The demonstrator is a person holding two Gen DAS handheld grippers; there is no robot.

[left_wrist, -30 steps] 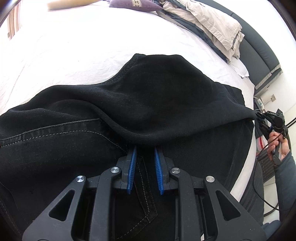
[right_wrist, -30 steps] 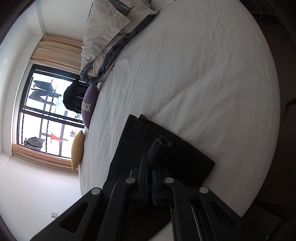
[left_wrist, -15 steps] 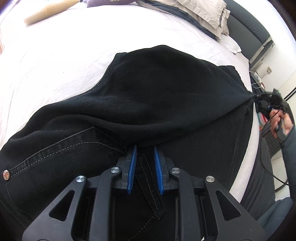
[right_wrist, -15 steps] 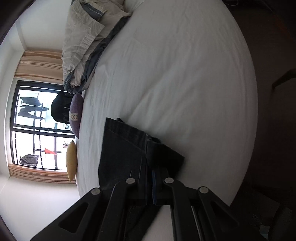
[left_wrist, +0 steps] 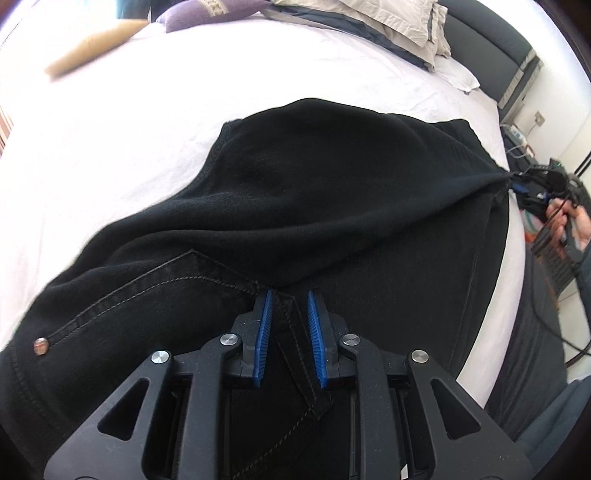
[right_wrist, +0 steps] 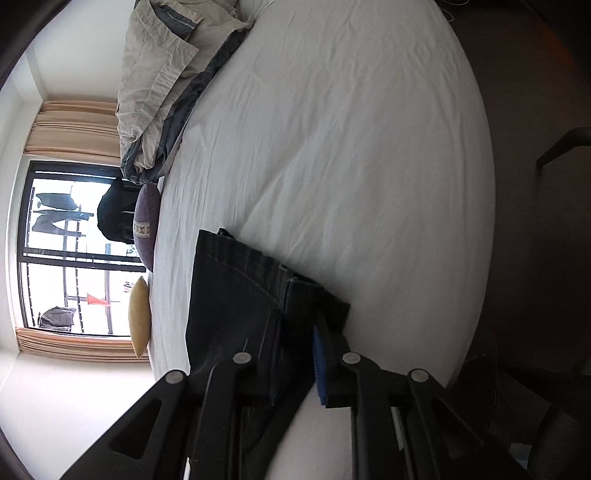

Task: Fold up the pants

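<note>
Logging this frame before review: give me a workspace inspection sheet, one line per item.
Surface: white bed sheet, wrinkled.
Job's things: black pants spread on the bed, one layer lifted and pulled taut toward the right gripper.
Clutter: purple cushion, tan cushion, rumpled duvet.
Grippers: left gripper open over the pants; right gripper pinching the pants' edge.
Cables: black cable hanging beside the bed.
Surroundings: window with curtains, dark headboard.
</note>
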